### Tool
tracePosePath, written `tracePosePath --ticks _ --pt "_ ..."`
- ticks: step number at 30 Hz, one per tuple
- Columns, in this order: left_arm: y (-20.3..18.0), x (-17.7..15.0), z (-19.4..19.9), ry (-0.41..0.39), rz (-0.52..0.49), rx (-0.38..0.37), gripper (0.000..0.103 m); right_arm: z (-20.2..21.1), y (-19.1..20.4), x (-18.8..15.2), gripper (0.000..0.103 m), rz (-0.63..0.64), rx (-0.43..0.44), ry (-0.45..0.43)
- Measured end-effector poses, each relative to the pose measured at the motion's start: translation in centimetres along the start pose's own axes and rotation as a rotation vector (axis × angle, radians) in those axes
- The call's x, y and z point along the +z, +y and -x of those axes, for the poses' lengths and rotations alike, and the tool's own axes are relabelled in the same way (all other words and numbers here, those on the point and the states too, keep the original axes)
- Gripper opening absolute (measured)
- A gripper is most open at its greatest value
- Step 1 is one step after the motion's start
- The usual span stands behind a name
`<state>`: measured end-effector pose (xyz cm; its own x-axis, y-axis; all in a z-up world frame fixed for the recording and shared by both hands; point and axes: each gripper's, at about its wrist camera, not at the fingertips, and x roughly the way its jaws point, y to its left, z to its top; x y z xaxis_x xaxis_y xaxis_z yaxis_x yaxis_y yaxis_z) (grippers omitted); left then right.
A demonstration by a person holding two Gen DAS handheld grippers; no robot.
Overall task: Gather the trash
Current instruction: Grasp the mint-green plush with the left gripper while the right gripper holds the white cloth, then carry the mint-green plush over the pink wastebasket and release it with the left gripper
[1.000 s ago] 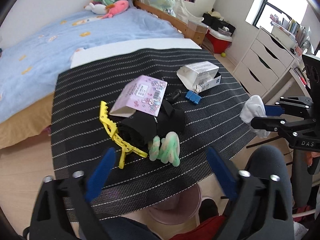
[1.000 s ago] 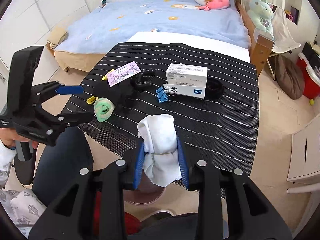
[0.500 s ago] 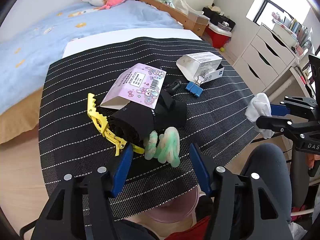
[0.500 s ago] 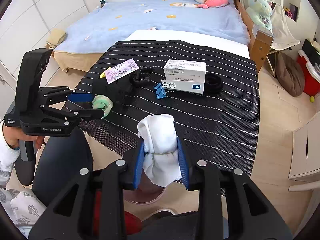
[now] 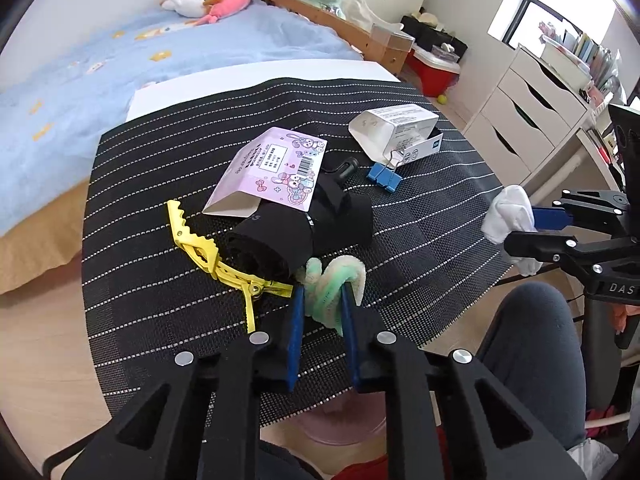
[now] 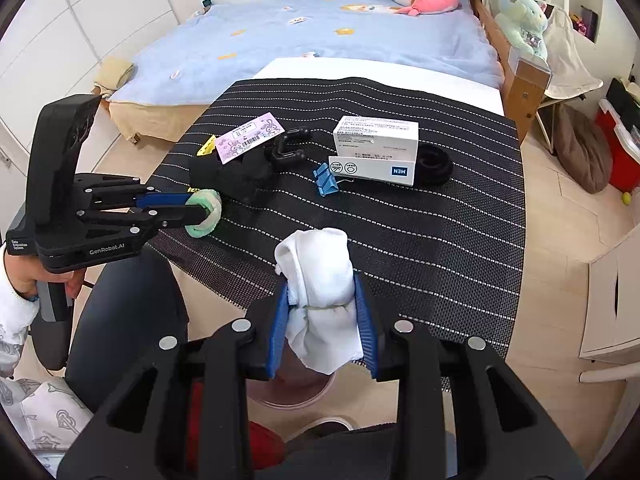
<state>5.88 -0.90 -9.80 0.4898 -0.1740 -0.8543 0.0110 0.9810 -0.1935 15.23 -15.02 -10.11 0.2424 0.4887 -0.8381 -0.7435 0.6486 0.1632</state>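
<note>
My left gripper (image 5: 322, 300) is shut on a green and cream fluffy scrunchie (image 5: 334, 286) lying on the black striped mat (image 5: 420, 236); it also shows in the right wrist view (image 6: 205, 213). My right gripper (image 6: 322, 304) is shut on a crumpled white tissue (image 6: 320, 276), held over the mat's near edge above a pink bin (image 6: 296, 394). The tissue also shows in the left wrist view (image 5: 510, 220). A pink sticker packet (image 5: 276, 172) lies on a black cloth bundle (image 5: 296, 232).
On the mat lie a yellow clip (image 5: 212, 256), a blue binder clip (image 5: 384, 174), a white box (image 5: 400, 130), a black hook (image 6: 288, 148) and a black ring (image 6: 434, 162). A bed (image 6: 300, 36) stands behind; white drawers (image 5: 532, 116) at the right.
My left gripper has moved forward down to the mat and shut on the scrunchie. My right gripper has stayed put, still holding the tissue.
</note>
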Motion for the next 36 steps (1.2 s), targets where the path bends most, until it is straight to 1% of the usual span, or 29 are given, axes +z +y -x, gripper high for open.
tracePosePath --ticks 11,22,30,36 --pt "-0.9 0.0 2.7 -0.055 -0.018 -0.030 0.016 0.8 0.7 0.1 0.032 0.001 0.002 -0.024" --pt "-2.9 -0.9 6.9 -0.104 -0.083 -0.055 0.016 3.8 2.9 -0.8 0.032 0.013 0.015 -0.092" --pt "-4.4 -2.7 8.1 -0.105 -0.123 -0.055 0.016 6.1 4.9 -1.9 0.032 0.031 0.039 -0.131" --pt "-5.4 -4.6 7.6 -0.079 -0.147 -0.053 0.016 6.8 5.8 -3.7 0.032 0.035 0.041 -0.130"
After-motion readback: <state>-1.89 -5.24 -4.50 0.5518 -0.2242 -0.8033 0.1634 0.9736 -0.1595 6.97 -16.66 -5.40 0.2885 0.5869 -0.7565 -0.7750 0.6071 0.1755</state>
